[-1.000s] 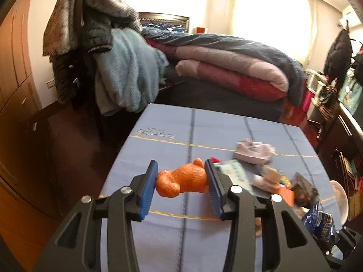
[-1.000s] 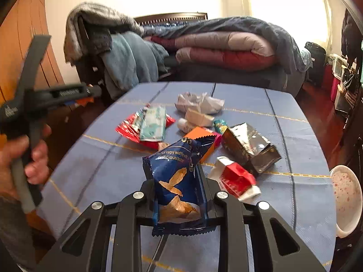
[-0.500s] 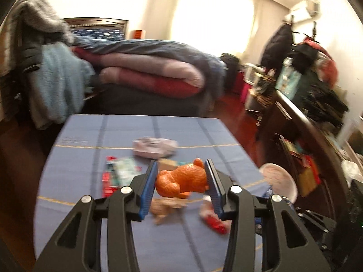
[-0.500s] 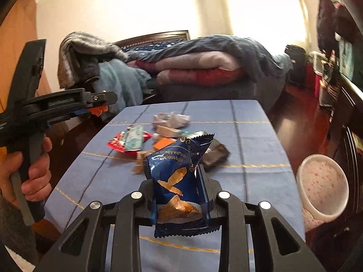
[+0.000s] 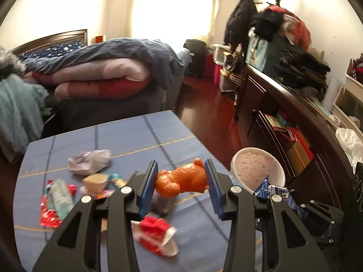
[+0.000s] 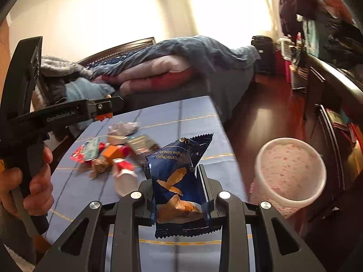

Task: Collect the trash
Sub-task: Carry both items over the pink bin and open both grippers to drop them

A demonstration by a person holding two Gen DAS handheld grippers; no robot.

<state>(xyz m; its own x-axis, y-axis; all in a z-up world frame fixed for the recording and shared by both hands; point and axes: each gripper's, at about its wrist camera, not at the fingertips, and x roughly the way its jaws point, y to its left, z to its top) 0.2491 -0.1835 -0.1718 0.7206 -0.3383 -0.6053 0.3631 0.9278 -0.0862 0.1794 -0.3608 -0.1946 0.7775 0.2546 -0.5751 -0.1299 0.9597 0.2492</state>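
My left gripper (image 5: 181, 181) is shut on an orange bear-shaped figure (image 5: 188, 178), held above the blue-clothed table (image 5: 136, 136). My right gripper (image 6: 177, 188) is shut on a blue snack bag (image 6: 179, 165), which stands upright between the jaws. A white bin with pink speckles (image 6: 290, 172) stands on the floor off the table's right edge, to the right of both grippers (image 5: 258, 170). In the right wrist view the left gripper (image 6: 106, 107) shows from the side at the left, with a hand (image 6: 34, 181) on its handle.
Loose trash lies on the table: crumpled paper (image 5: 90, 161), a red and white wrapper (image 5: 156, 233), a red-green wrapper (image 5: 56, 199) and several small pieces. A bed with folded quilts (image 5: 102, 74) stands behind. A dark cabinet (image 5: 295, 136) runs along the right wall.
Both grippers swung to the right across the table, still holding the orange figure and the blue bag. The speckled bin has come into both views.
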